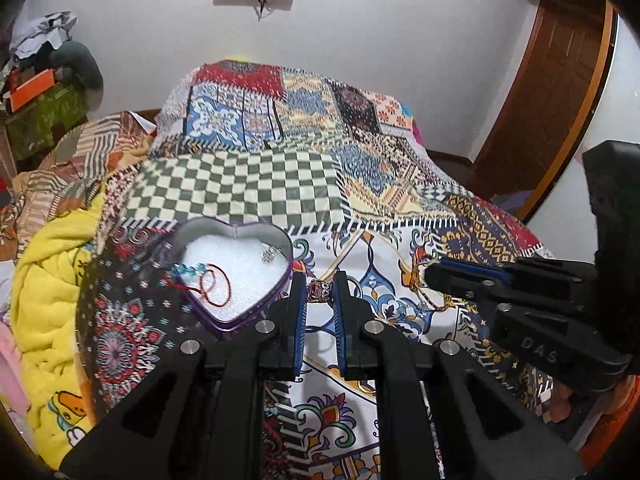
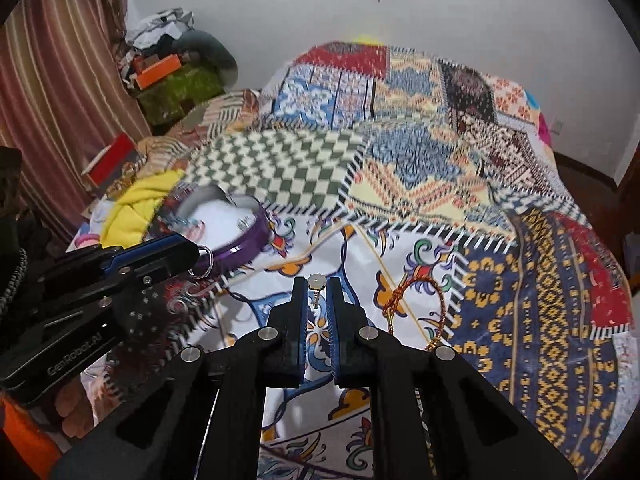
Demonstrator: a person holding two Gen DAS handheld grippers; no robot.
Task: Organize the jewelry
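Observation:
My left gripper (image 1: pixel 319 285) is shut on a chunky ring (image 1: pixel 319 290) with a pink stone, just right of a purple heart-shaped tin (image 1: pixel 234 270) lined with white foam. The tin holds a red cord bracelet (image 1: pixel 216 286), a blue beaded piece (image 1: pixel 192 269) and a small silver item (image 1: pixel 267 255). My right gripper (image 2: pixel 317 289) is shut on a small pearl-topped earring (image 2: pixel 316 283) above the patterned bedspread. In the right wrist view the left gripper (image 2: pixel 196 258) holds the ring (image 2: pixel 203 263) beside the tin (image 2: pixel 240 236). A gold chain with a red knot (image 2: pixel 416 304) lies on the bedspread, right of the right gripper.
A patchwork bedspread (image 1: pixel 360 184) covers the bed. A yellow blanket (image 1: pixel 48 292) lies at the left edge. Boxes and clothes (image 2: pixel 172 76) are piled by the curtain at the back left. A wooden door (image 1: pixel 560 80) stands at the right.

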